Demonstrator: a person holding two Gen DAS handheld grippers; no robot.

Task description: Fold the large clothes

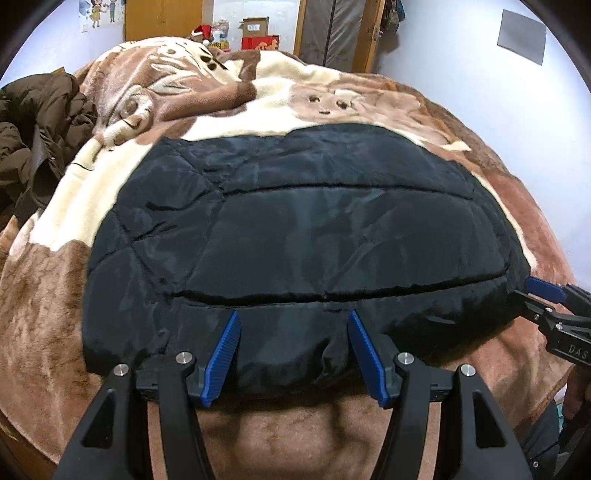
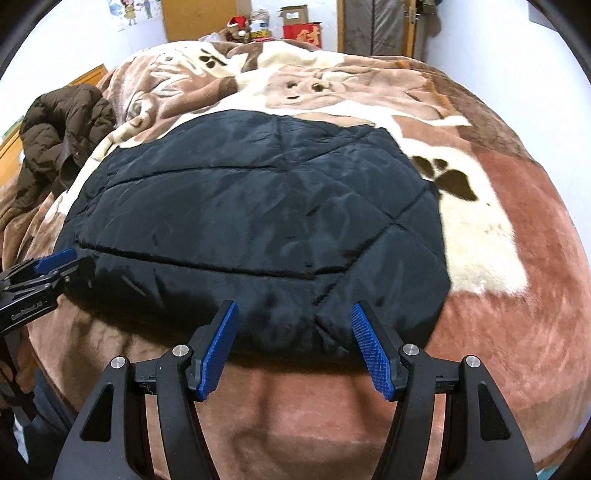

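A black quilted jacket (image 1: 295,229) (image 2: 258,206) lies folded into a broad flat pad on a brown and cream blanket (image 1: 55,302) (image 2: 509,314) that covers the bed. My left gripper (image 1: 293,314) hangs over the jacket's near edge towards its left part. Its blue pads (image 1: 221,354) stand wide apart and open, and the puffy hem lies under and between them. My right gripper (image 2: 293,305) stands open the same way over the near edge further right. Each gripper also shows at the side of the other's view: the right gripper (image 1: 545,291) and the left gripper (image 2: 55,262).
A crumpled brown down coat (image 1: 37,140) (image 2: 62,125) is heaped at the bed's left side. Boxes (image 1: 258,35) and a Santa hat (image 2: 236,23) stand beyond the far end by a wardrobe. Bare blanket lies right of the jacket and in front of it.
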